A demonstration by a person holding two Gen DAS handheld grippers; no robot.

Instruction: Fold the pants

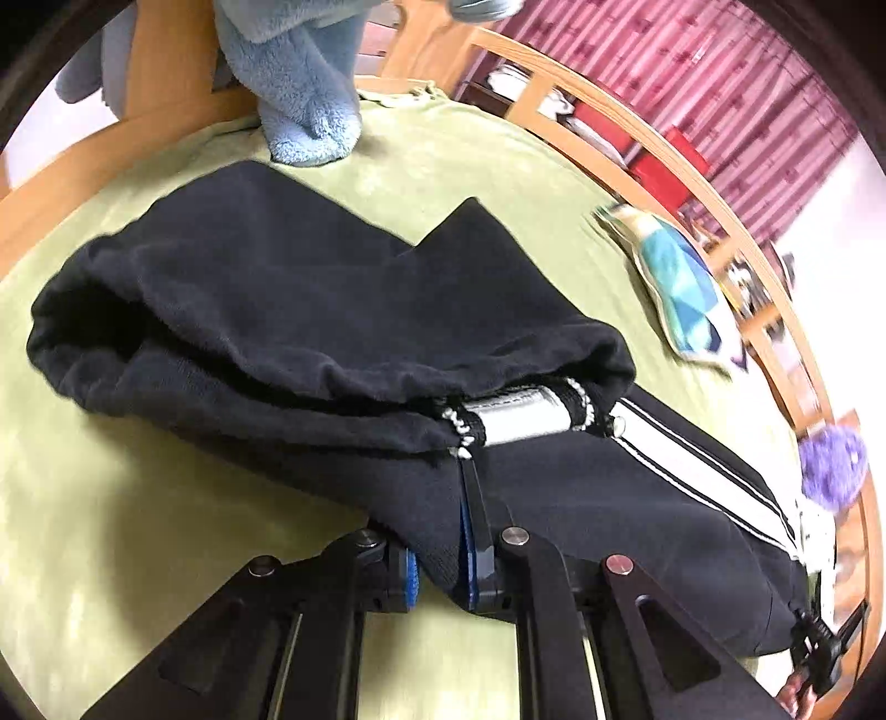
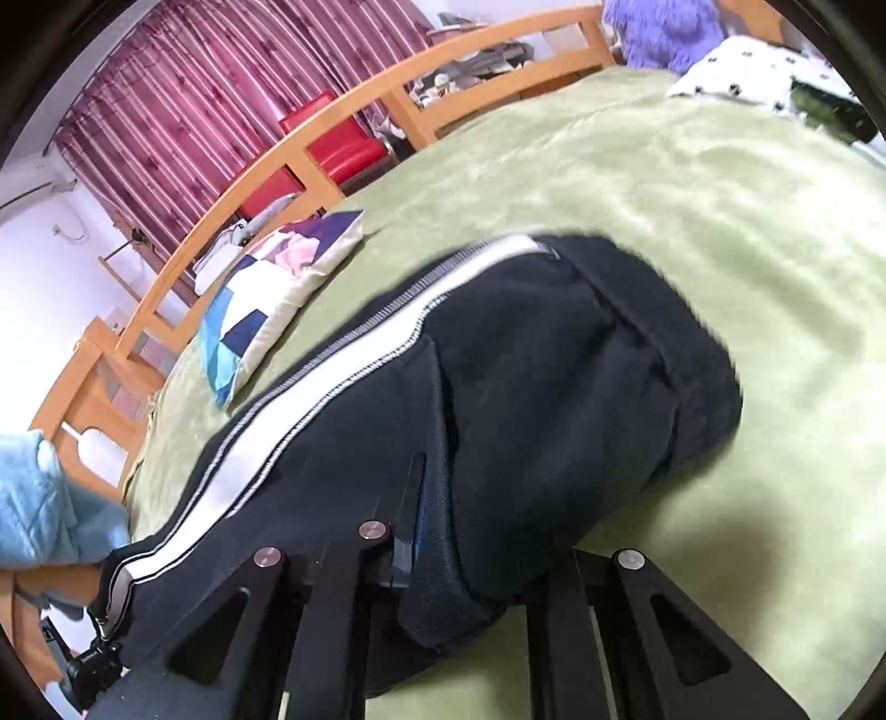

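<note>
Black pants (image 1: 277, 288) with a white side stripe (image 1: 692, 465) lie bunched on a green bed cover (image 1: 443, 155). My left gripper (image 1: 443, 554) is shut on a fold of the black fabric; one finger (image 1: 476, 526) shows and cloth covers the other. In the right wrist view the same pants (image 2: 554, 360) and stripe (image 2: 332, 360) drape over my right gripper (image 2: 437, 526), which is shut on the cloth. One of its fingers (image 2: 410, 509) shows and the other is hidden under fabric. The cloth between the two grippers hangs raised off the cover.
A patchwork pillow (image 1: 675, 288) (image 2: 271, 299) lies near the wooden bed rail (image 2: 332, 138). A light blue fleece cloth (image 1: 299, 83) hangs at the far end. A purple fluffy toy (image 2: 659, 27) and a white spotted cloth (image 2: 758, 66) sit at one corner.
</note>
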